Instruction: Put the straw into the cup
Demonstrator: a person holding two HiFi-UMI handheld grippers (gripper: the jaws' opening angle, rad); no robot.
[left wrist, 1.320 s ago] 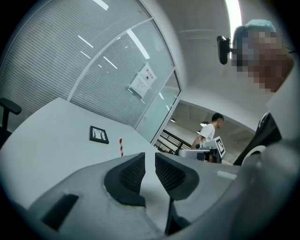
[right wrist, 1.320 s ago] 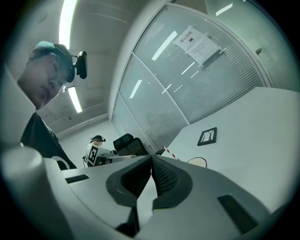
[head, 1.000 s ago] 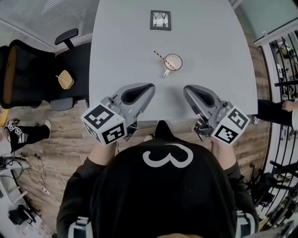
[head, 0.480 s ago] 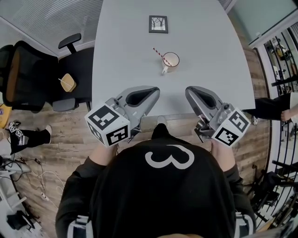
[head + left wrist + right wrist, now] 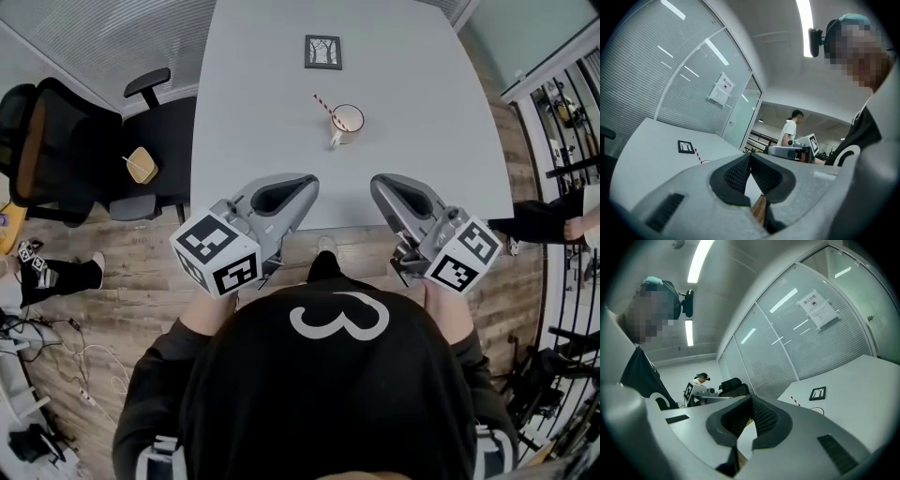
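While the left gripper and right gripper, both closed and empty, have drawn back to the desk edge, the striped straw stays in the mug. The black hood reads "3".

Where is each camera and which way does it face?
Head view: on the person's head, steeply down onto table, cup, straw; shows black top, left hand-held gripper, right hand-held gripper.
Left gripper view: on that gripper, level along its shut jaws toward the right one; black top at right.
Right gripper view: mirrored, jaws shut, black top at left.
Shared: both gripper views catch the straw.
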